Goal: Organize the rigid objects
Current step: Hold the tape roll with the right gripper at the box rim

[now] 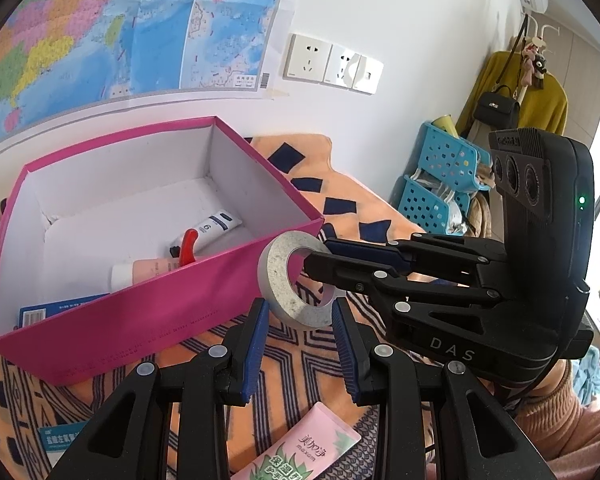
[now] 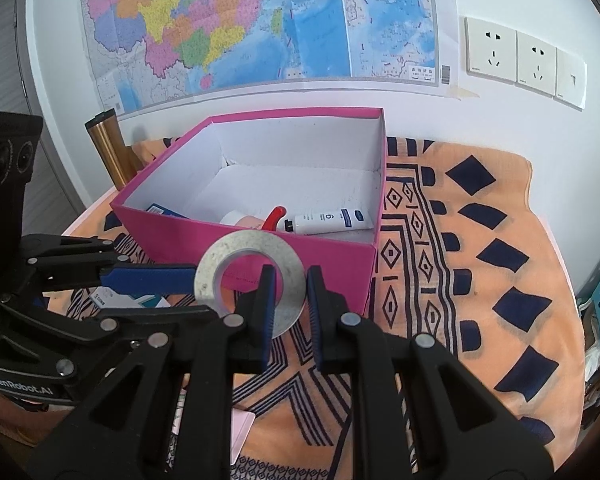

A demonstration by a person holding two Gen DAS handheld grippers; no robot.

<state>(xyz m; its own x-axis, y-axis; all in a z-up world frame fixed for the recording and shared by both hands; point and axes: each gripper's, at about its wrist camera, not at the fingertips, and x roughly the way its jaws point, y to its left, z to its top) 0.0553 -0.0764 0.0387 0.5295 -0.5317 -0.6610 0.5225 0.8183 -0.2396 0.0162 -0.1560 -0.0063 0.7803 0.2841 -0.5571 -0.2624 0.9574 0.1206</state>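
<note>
A grey metal ring hangs in the air just in front of the pink box. In the left wrist view my right gripper comes in from the right with its fingers pinching the ring's rim. My left gripper has its blue pads either side of the ring's lower edge with gaps showing. In the right wrist view the right gripper straddles the ring and the left gripper reaches its left edge. The box holds a white tube, red-handled pliers and a peach tube.
A pink tube and a blue-white packet lie on the orange patterned cloth near me. A copper flask stands left of the box. Blue baskets stand at the right. A map and sockets are on the wall.
</note>
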